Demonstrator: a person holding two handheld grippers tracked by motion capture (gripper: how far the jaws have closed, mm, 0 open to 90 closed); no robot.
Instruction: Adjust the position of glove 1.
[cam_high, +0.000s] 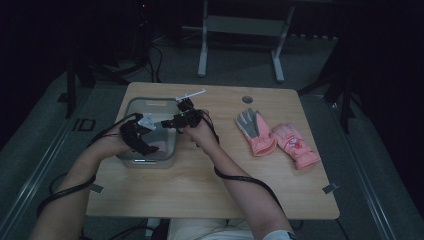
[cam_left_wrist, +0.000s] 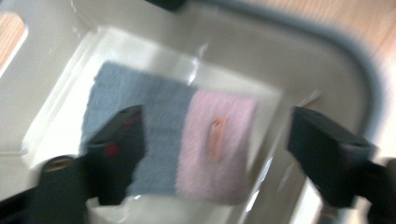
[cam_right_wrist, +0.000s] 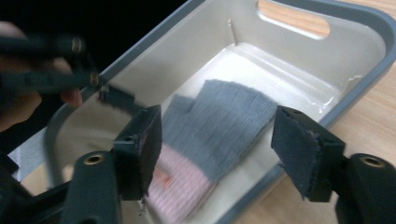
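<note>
**Grey-pink knit piece down in the bin, both claws open above it**

Grey-and-pink knit piece (cam_left_wrist: 170, 144) lies flat on the floor of the grey-rimmed bin (cam_high: 131, 159), grey half at one end, pink half at the other, with a small orange mark on the pink. I can't make out any writing on it; too blurred in the left gripper view, too small in the right gripper view. No brand or label readable anywhere else.

Bin sits at the left part of the wooden counter (cam_high: 200, 185), its near wall close to the counter's front-left edge. Slot handle in the far wall, wood showing through it. I see plenty of bare counter between the bin and the pair of pink-and-grey gloves (cam_high: 277, 137), which lie well apart to the right. Front half of the counter is open.

Left claw (cam_left_wrist: 212, 154): jaws wide apart, nothing between the pads, pointed down at the knit piece, not touching it. Right claw (cam_right_wrist: 217, 149): also wide, pads bare, over the bin's rim with the knit piece below and beyond. From the high view I have both hands at the bin, left at its near-left side, right at its right wall.
</note>
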